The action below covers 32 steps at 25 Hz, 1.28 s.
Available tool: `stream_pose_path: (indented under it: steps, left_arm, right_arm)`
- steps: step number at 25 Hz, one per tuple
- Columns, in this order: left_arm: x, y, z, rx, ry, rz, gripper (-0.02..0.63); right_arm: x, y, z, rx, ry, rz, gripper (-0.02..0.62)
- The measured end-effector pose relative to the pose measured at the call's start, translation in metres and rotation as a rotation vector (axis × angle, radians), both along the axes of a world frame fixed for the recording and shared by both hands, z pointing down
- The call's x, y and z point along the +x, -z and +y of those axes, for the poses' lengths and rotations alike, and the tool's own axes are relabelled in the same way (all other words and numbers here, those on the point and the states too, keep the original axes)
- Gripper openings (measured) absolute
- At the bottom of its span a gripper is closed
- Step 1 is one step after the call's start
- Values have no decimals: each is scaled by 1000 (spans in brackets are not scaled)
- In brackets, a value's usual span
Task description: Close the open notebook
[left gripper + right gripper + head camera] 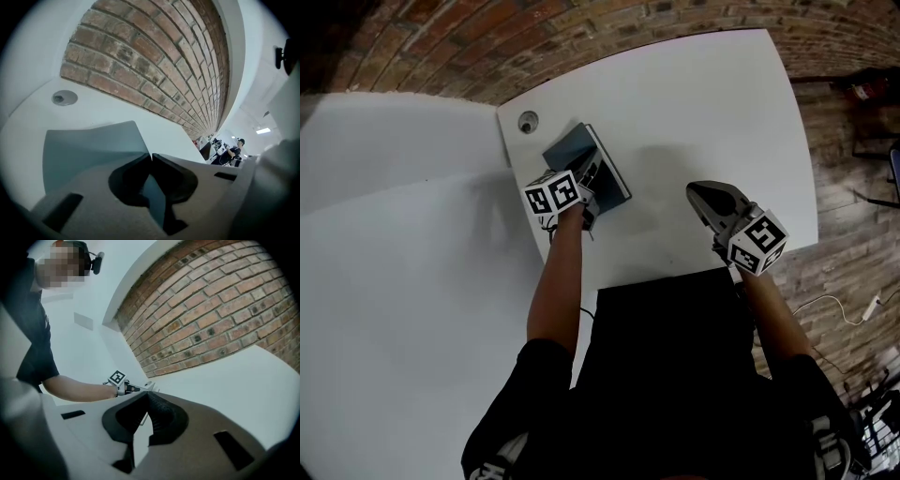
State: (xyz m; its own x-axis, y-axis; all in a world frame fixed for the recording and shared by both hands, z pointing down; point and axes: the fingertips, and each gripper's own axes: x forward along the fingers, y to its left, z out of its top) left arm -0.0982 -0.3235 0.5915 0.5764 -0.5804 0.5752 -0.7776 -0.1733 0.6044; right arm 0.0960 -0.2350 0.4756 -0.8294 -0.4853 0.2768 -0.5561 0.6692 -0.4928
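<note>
Two empty grippers are seen clenched. The notebook (574, 150), angled upper-left to lower-right, is found just ahead of the left gripper (589, 183), well apart from the right gripper (697, 194).

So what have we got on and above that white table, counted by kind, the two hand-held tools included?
notebook: 1
round grey cap set in the tabletop: 1
grippers: 2, the left gripper and the right gripper
Total: 4
</note>
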Motion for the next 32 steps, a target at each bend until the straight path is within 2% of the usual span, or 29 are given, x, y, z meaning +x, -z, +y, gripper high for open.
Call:
stream_pose_path:
  steps: [4,9,16,19,23,29,32]
  left_arm:
    - [3,-10,-2,-51,-12,-27,29]
    - [8,-23,-3,-131,-41,-97,38]
    - [12,-23,-3,-131,-57,-96,58]
    - [16,-21,-2,-115,-71,-96,77]
    - [22,-17,0,-90,-89,-82,137]
    - [19,2,5,4,-109,-113,137]
    - [19,29,5,89,-100,-89,93]
  right_arm:
    - [4,-5,2,-15,-7,2,3]
    - [4,-10,3,-28,-12,-3,3]
    - [7,-14,3,-37,-17,-10,3]
    - [9,-14,2,-36,-25,-12,3]
    - [13,-12,3,-28,-33,-12,3]
    - [18,-2,7,1,-29,-11,3]
    - [20,8,9,30,-21,-17,4]
